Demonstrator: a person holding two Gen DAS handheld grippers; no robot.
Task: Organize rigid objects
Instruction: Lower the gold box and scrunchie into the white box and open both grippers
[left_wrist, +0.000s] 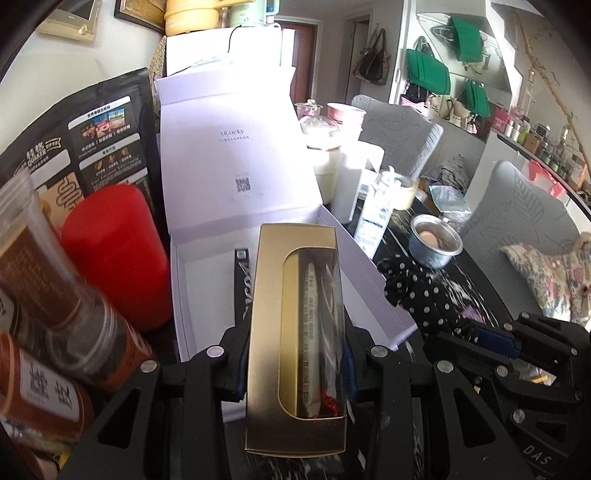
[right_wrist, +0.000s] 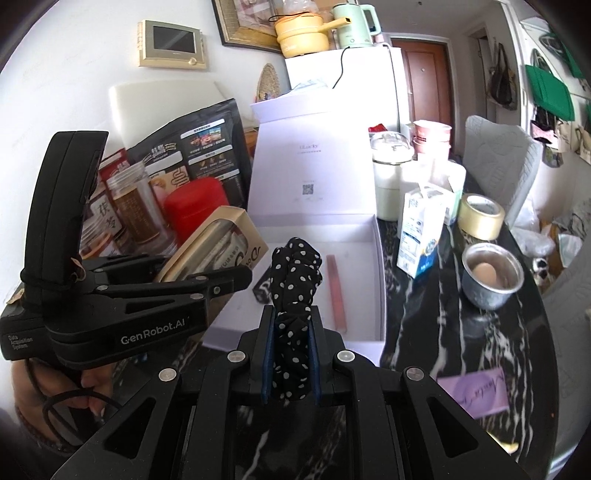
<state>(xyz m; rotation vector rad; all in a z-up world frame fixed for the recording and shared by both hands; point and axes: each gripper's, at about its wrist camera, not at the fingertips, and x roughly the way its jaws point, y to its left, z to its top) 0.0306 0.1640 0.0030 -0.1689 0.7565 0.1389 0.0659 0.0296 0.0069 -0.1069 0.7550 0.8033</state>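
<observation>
Beside the white box's (right_wrist: 373, 236) left wall: red canister (left_wrist: 110, 254), clear jar (right_wrist: 135, 210), black pouch (right_wrist: 207, 147). Inside it: a reddish stick (right_wrist: 336, 295). Your left gripper (left_wrist: 295, 365) clamps the gold carton (left_wrist: 295, 332) over the box's near edge. Your right gripper (right_wrist: 290, 354) pinches the polka-dot cloth (right_wrist: 295, 269) tight there.

we are in a home dining area: a white fridge (right_wrist: 343, 85) topped with a kettle (right_wrist: 351, 24), handbags (left_wrist: 428, 72) hung on shelves, cushioned chairs (left_wrist: 517, 225) beside the cluttered desk (right_wrist: 443, 332).

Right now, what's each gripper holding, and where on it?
Left gripper clamps the gold window box across its long sides, near the lower end. Right gripper pinches the polka-dot fabric at its lower part.
</observation>
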